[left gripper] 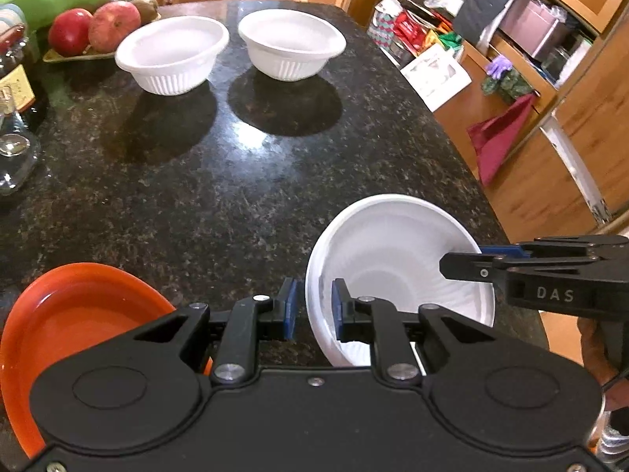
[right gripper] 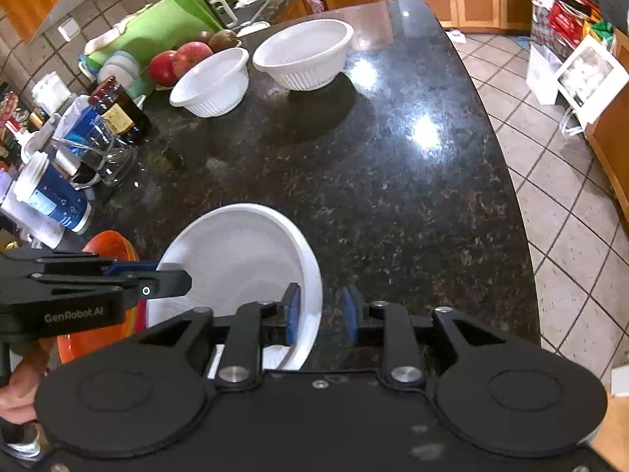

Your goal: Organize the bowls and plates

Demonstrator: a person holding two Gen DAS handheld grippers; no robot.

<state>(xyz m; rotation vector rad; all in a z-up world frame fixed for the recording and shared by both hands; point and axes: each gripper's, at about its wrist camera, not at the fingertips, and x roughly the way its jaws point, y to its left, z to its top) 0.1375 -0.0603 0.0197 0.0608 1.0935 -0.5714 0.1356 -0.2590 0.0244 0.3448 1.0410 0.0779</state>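
Observation:
A white foam bowl (left gripper: 397, 259) sits at the near edge of the dark granite counter (left gripper: 236, 181); it also shows in the right wrist view (right gripper: 240, 259). My left gripper (left gripper: 313, 308) is open, its jaws straddling the bowl's left rim with gaps on both sides. My right gripper (right gripper: 321, 316) is open, its jaws straddling the bowl's right rim. Each gripper shows in the other's view, at the bowl's rim (left gripper: 464, 263) (right gripper: 173, 281). An orange plate (left gripper: 74, 322) lies left of the bowl. Two white ribbed bowls (left gripper: 173, 53) (left gripper: 291, 43) stand side by side at the far end.
Fruit on a tray (left gripper: 94, 27), bottles (right gripper: 118, 112), a glass jug (right gripper: 102, 157) and a blue cup (right gripper: 55, 200) line the counter's left side. The counter's right edge (right gripper: 511, 181) drops to a tiled floor. Cabinets and shelves stand to the right.

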